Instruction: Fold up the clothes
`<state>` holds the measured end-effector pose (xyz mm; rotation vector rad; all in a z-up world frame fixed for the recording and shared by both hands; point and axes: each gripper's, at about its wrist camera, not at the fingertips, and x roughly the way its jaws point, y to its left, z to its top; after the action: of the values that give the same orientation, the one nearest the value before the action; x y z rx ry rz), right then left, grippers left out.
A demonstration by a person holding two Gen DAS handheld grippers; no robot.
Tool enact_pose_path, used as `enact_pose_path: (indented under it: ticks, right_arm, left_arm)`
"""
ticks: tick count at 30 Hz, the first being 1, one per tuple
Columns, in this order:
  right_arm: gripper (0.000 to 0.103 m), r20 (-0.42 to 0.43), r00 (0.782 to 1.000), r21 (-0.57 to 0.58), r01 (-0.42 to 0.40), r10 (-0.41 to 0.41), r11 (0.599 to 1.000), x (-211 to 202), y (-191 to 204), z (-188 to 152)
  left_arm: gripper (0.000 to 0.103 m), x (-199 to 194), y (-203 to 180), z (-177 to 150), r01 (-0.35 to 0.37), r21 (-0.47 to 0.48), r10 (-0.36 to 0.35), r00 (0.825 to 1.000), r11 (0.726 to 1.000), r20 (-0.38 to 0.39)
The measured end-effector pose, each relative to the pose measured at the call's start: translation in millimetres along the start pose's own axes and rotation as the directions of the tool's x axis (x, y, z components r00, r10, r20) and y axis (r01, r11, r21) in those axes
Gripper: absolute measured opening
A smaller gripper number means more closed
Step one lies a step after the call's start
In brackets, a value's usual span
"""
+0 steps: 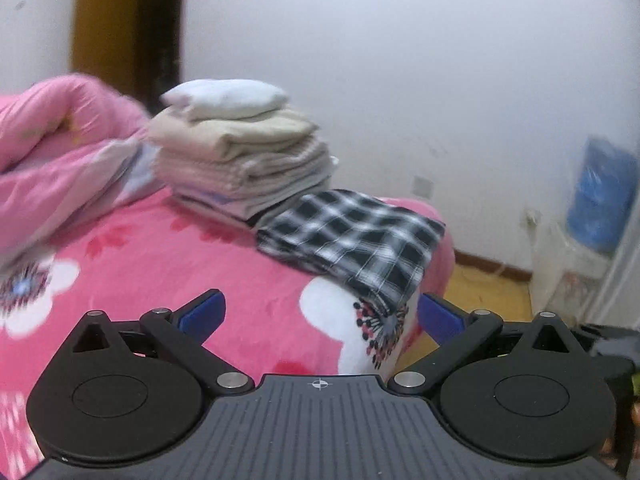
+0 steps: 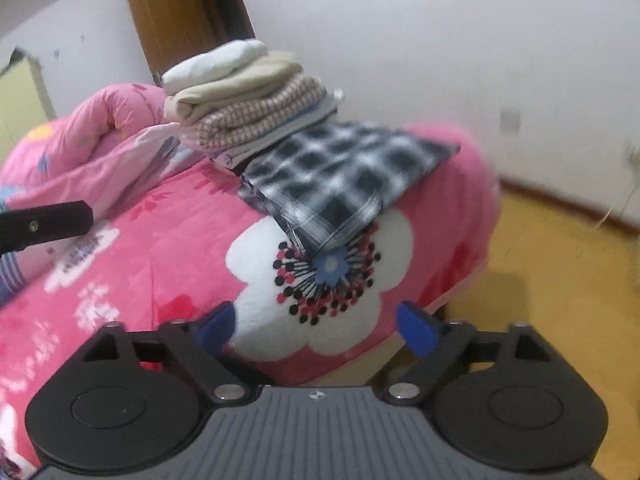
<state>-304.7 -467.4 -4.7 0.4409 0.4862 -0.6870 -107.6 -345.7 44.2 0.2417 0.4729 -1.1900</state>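
A folded black-and-white checked garment (image 1: pixel 356 240) lies on the pink flowered bed (image 1: pixel 168 280) near its far corner; it also shows in the right wrist view (image 2: pixel 344 176). Behind it stands a stack of folded clothes (image 1: pixel 240 160), white and beige, also seen in the right wrist view (image 2: pixel 248 100). My left gripper (image 1: pixel 320 316) is open and empty, a short way in front of the checked garment. My right gripper (image 2: pixel 316 328) is open and empty above the bed's (image 2: pixel 140 260) near edge. Part of the left gripper (image 2: pixel 44 224) shows at the left in the right wrist view.
A bunched pink quilt (image 1: pixel 52 148) lies at the left of the bed. A brown door (image 2: pixel 180 16) is behind. Wooden floor (image 2: pixel 540 300) lies to the right of the bed. A blue bag (image 1: pixel 604 192) stands by the wall at right.
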Motion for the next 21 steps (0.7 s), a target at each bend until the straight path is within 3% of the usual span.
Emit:
enact_pose_path:
  ticks: [4, 6, 10, 14, 17, 21]
  right_arm:
    - [0.103, 0.031, 0.998, -0.089, 0.062, -0.06, 0.994, -16.2, 22.3, -1.1]
    - [0.103, 0.021, 0.993, -0.11, 0.114, -0.113, 0.987, -15.7, 30.9, 2.5]
    - [0.103, 0.025, 0.979, -0.119, 0.204, -0.202, 0.972, -12.8, 42.0, 5.7]
    - [0.103, 0.054, 0.97, -0.094, 0.242, -0.238, 0.966, -16.9, 50.1, 4.3]
    - [0.103, 0.065, 0.958, -0.084, 0.285, -0.28, 0.955, -20.0, 56.7, 4.8]
    - [0.103, 0.074, 0.946, -0.112, 0.324, -0.317, 0.94, -22.7, 64.5, 5.5]
  left_arm:
    - [0.103, -13.4, 6.7, -9.6, -0.066, -0.123, 0.063, 0.998, 0.99, -0.027]
    - [0.103, -14.2, 9.8, -13.4, -0.093, -0.134, 0.09, 0.995, 0.987, -0.033]
    - [0.103, -20.5, 10.9, -18.1, -0.154, -0.092, 0.152, 0.988, 0.984, -0.029]
    - [0.103, -22.1, 10.6, -16.7, -0.172, -0.042, 0.17, 0.984, 0.984, -0.051]
    - [0.103, -20.9, 6.3, -19.2, -0.228, -0.009, 0.227, 0.973, 0.974, -0.045]
    - [0.103, -19.2, 3.7, -22.6, -0.211, -0.02, 0.209, 0.975, 0.977, -0.068]
